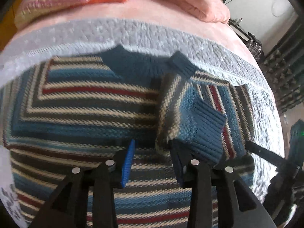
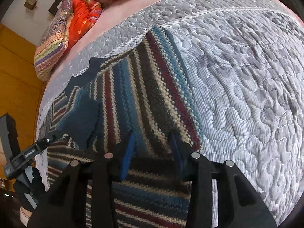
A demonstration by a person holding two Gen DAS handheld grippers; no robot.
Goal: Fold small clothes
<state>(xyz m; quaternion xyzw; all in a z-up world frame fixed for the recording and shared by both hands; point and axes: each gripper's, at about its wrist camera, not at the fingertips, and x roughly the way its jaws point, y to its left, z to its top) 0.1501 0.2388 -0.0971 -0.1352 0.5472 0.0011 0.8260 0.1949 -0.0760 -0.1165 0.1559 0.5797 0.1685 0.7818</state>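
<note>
Two grippers, the left gripper and right gripper, hung open and empty over a striped sweater spread on the grey quilt, where its folded-in sleeve looked liable to slide back if snagged.

- left tongs: jaws apart, blue pads facing each other, nothing pinched between them, pointing forward and down
- right tongs: jaws apart too, same downward tilt, nothing gripped
- both sit close, side by side
</note>
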